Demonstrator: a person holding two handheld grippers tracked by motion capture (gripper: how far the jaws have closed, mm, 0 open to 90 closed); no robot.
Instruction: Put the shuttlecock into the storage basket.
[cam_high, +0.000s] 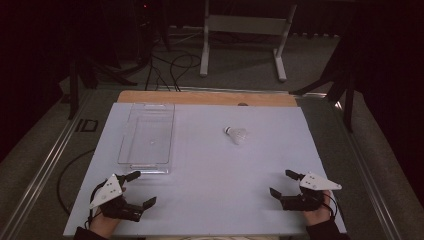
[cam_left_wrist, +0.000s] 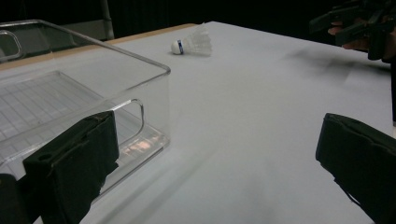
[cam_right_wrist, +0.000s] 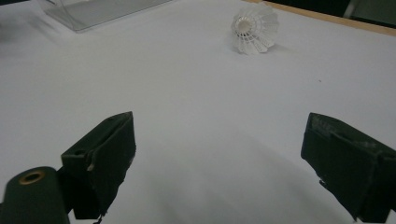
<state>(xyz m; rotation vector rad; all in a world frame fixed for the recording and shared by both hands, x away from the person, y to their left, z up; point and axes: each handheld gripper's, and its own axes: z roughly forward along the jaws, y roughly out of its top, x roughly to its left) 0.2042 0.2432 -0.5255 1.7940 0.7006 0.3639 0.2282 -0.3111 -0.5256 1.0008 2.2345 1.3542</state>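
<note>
A white shuttlecock (cam_high: 236, 134) lies on its side on the white table top, right of centre; it also shows far ahead in the left gripper view as the shuttlecock (cam_left_wrist: 192, 44) and in the right gripper view as the shuttlecock (cam_right_wrist: 254, 28). A clear plastic bin (cam_high: 148, 137) stands empty at the left; its near corner, the bin (cam_left_wrist: 88, 88), is close to my left jaws. My left gripper (cam_high: 142, 189) rests open near the front left edge, just below the bin. My right gripper (cam_high: 286, 183) is open at the front right, nothing between its jaws.
The white board (cam_high: 210, 175) covers a wooden table whose bare strip (cam_high: 205, 97) shows at the back. Beyond it stand a white metal stand (cam_high: 245, 35) and cables on the grey floor. The other gripper (cam_left_wrist: 355, 25) is in the left gripper view's top right.
</note>
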